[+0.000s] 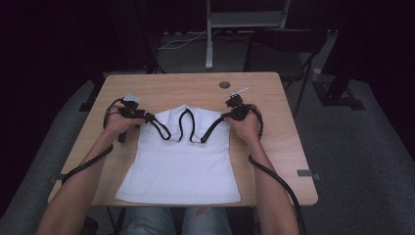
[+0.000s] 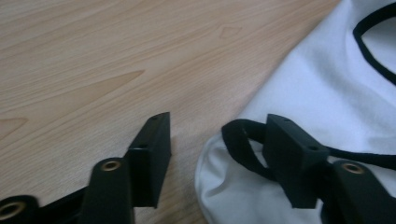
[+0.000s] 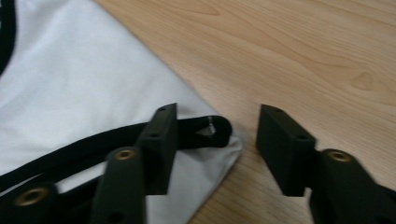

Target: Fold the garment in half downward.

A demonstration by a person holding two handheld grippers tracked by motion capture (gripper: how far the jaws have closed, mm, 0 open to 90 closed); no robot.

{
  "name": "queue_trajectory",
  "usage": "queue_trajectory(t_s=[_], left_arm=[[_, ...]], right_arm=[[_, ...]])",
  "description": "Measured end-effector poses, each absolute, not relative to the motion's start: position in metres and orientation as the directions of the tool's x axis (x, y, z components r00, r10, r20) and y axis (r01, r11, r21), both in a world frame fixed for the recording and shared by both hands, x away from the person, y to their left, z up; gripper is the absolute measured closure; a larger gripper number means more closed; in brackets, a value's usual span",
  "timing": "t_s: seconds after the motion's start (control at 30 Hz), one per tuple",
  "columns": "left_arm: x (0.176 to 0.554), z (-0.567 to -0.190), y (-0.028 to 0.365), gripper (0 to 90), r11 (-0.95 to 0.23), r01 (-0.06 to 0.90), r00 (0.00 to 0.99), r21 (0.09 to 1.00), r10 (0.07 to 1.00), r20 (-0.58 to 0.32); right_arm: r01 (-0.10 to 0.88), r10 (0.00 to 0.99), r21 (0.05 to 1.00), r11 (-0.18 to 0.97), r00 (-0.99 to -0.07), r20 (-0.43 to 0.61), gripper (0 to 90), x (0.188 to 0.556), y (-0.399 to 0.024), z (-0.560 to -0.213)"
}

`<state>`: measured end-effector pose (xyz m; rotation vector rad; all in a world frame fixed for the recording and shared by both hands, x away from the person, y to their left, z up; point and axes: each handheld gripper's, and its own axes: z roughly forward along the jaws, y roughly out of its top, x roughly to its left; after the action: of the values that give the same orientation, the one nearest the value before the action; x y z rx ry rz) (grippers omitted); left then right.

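Dark room, one light wooden table (image 1: 161,85) under the high camera, black stands and grey floor behind it.

Left gripper (image 2: 217,140): jaws apart, straddling the corner of the white tank top (image 1: 181,161). The black-trimmed strap end (image 2: 240,140) lies in the gap, against the inner face of one jaw; the other jaw stands on bare wood, clear of the cloth. Not pinched yet, as far as I can see. In the high view the same gripper (image 1: 147,117) sits at the top's left shoulder.

Right gripper (image 3: 217,135): jaws also apart. The strap loop on this side (image 3: 212,130) pokes past one jaw into the gap; the far jaw is over wood, not touching cloth. No clamp here either. High view puts it (image 1: 226,116) at the right shoulder.

Tank top lies flat and centred on the table, hem toward the person's side, shoulders toward the far edge, black trim looping round neck and armholes. A small round disc (image 1: 224,84) sits beyond it near the far edge.

My reading: approach is done, both grippers lined up on the shoulder corners. Left to do: grasp both straps, then lift or fold. No fold is visible so far; I judge the work is at its start.
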<state>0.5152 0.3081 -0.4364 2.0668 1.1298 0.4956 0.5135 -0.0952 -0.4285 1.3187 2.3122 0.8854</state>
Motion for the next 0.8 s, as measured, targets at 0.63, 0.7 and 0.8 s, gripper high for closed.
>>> queue_trajectory(t_s=[0.63, 0.7, 0.8], left_arm=[[0.521, -0.42, 0.3, 83.0, -0.272, 0.555, 0.536, 0.786, 0.839, -0.088], [0.521, -0.413, 0.299, 83.0, -0.26, 0.546, 0.537, 0.797, 0.838, -0.094], [0.521, -0.405, 0.298, 83.1, -0.251, 0.532, 0.54, 0.809, 0.837, -0.095]], right_arm=[[0.643, 0.833, 0.717, 0.27, -0.53, 0.162, 81.6, 0.515, -0.108, -0.415], [0.639, 0.834, 0.721, 0.267, -0.528, 0.159, 81.8, 0.514, -0.11, -0.411], [0.632, 0.835, 0.733, 0.251, -0.525, 0.166, 82.1, 0.514, -0.113, -0.405]])
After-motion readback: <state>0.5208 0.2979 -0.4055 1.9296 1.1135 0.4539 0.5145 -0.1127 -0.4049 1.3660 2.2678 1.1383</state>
